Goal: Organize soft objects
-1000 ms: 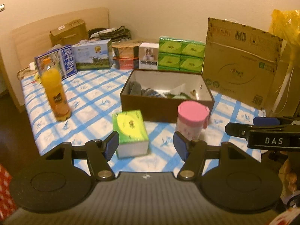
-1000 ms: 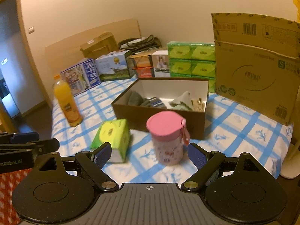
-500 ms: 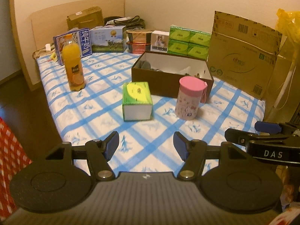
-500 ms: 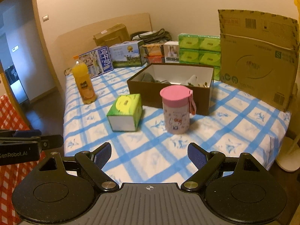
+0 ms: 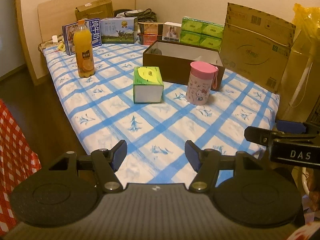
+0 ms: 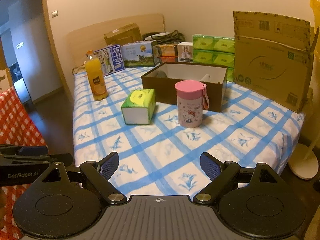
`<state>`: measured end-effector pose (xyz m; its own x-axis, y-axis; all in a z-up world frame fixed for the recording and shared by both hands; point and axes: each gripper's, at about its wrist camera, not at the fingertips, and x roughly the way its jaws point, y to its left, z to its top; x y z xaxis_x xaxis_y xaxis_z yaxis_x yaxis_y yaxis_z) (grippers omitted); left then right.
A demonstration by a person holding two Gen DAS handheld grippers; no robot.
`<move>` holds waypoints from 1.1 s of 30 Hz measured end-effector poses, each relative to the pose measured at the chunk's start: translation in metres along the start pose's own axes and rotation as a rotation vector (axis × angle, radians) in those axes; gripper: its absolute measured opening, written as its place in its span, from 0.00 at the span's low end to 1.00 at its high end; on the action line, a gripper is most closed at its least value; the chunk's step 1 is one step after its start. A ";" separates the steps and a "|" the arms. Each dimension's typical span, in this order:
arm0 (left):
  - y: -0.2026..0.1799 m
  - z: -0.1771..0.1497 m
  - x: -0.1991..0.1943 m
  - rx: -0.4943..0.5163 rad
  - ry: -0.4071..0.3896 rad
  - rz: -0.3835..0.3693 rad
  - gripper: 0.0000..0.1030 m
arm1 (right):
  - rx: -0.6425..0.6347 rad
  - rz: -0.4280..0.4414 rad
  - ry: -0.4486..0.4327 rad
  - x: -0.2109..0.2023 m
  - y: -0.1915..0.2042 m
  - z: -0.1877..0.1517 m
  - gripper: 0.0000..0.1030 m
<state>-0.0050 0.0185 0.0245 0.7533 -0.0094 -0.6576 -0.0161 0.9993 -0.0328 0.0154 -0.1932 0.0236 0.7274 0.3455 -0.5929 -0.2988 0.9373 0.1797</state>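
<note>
Brown box (image 5: 181,71): near wall hides most of the contents; only a grey item (image 5: 156,51) and a pale tip (image 6: 207,78) show, kind not identifiable. Pink-lidded cup (image 6: 190,104) covers part of the box front. Right gripper (image 5: 280,138) cut off at the left view's edge.

Both grippers hang level over the near edge of the table (image 5: 172,120), side by side and apart. The left gripper (image 5: 156,155) has its blue-padded jaws spread wide with nothing between them. The right gripper (image 6: 159,165), just to its right, is likewise spread wide and holds nothing.
</note>
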 end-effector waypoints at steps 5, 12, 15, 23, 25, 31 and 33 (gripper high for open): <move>-0.002 -0.014 -0.005 -0.008 0.004 -0.012 0.60 | -0.012 0.000 0.008 -0.006 0.002 -0.013 0.85; -0.005 -0.027 -0.011 -0.006 0.007 -0.025 0.60 | -0.004 -0.006 0.017 -0.009 -0.003 -0.025 0.85; -0.007 -0.030 -0.013 -0.005 0.004 -0.026 0.60 | 0.005 -0.006 0.017 -0.009 -0.006 -0.028 0.85; -0.019 -0.036 -0.014 0.014 0.009 -0.035 0.60 | 0.014 0.012 0.025 -0.008 -0.010 -0.037 0.85; -0.020 -0.037 -0.014 0.018 0.010 -0.032 0.60 | 0.016 0.011 0.028 -0.007 -0.011 -0.039 0.85; -0.022 -0.039 -0.010 0.022 0.023 -0.028 0.60 | 0.031 0.013 0.034 -0.005 -0.016 -0.043 0.85; -0.023 -0.039 -0.009 0.025 0.029 -0.026 0.60 | 0.034 0.014 0.038 -0.003 -0.017 -0.044 0.85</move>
<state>-0.0371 -0.0060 0.0013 0.7341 -0.0357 -0.6781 0.0197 0.9993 -0.0314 -0.0095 -0.2121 -0.0122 0.6990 0.3572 -0.6195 -0.2869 0.9336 0.2146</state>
